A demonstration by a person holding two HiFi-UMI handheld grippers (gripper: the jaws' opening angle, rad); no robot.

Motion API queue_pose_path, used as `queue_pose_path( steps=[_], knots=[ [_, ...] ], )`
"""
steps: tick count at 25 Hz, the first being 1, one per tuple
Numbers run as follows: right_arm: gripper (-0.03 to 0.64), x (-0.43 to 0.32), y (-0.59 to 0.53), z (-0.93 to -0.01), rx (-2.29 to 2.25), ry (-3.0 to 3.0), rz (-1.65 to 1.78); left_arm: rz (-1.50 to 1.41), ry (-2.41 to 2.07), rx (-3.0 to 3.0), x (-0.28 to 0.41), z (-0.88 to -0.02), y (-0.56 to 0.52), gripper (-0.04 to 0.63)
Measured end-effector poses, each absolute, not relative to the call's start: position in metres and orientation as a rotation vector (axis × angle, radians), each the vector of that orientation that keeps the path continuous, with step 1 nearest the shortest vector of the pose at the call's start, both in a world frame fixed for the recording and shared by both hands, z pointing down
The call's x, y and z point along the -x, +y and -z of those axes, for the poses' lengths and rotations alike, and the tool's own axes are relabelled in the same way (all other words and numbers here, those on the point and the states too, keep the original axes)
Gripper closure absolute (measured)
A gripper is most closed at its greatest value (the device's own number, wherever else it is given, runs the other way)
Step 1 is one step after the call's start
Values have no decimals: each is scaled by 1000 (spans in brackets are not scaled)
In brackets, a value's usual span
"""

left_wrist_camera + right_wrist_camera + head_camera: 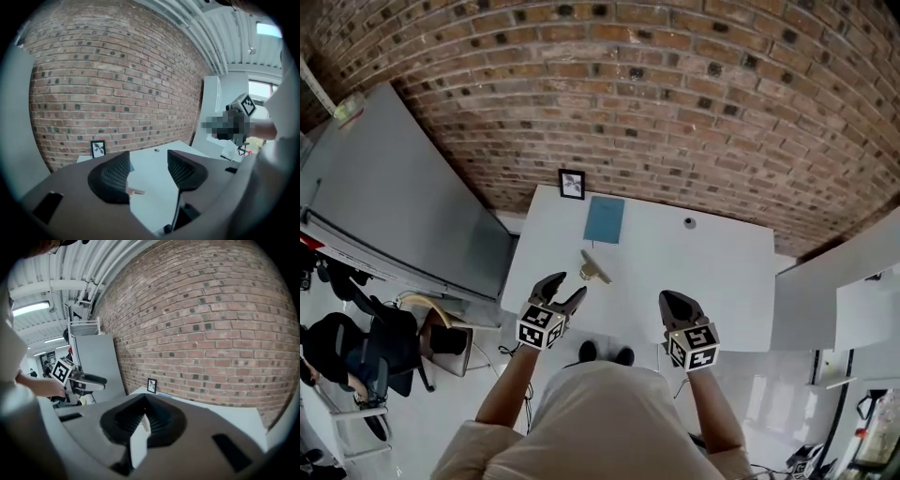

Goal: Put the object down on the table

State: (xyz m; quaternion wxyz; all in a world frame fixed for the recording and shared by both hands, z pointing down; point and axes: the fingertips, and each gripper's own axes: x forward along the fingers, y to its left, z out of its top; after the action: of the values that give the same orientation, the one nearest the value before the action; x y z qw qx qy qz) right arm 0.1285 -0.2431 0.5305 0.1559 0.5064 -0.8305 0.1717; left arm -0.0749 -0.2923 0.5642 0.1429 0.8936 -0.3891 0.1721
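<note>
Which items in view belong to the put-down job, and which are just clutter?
Job:
- small tan object, lying on the table
- left gripper, jaws apart, nothing between them

Lying about:
- framed picture
- blue notebook
- small round item

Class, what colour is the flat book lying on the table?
The book is teal blue, clearest in the head view.
</note>
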Motion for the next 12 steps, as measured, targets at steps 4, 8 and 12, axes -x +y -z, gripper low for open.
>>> queue_pose_path(
  steps=[4,8,12],
  knots=[
    [615,-125,-246,-517,-1437,-2407,-472,-467,-1193,-2549,89,-540,-284,396],
    [615,-119,-246,-504,-1434,-2437,-420,-475,-1237,-2536,101,-522,-273,431],
    [615,-112,-250,-496,-1408,-2466,-361,-432,-1247,-2520,108,-510,-268,477]
  ],
)
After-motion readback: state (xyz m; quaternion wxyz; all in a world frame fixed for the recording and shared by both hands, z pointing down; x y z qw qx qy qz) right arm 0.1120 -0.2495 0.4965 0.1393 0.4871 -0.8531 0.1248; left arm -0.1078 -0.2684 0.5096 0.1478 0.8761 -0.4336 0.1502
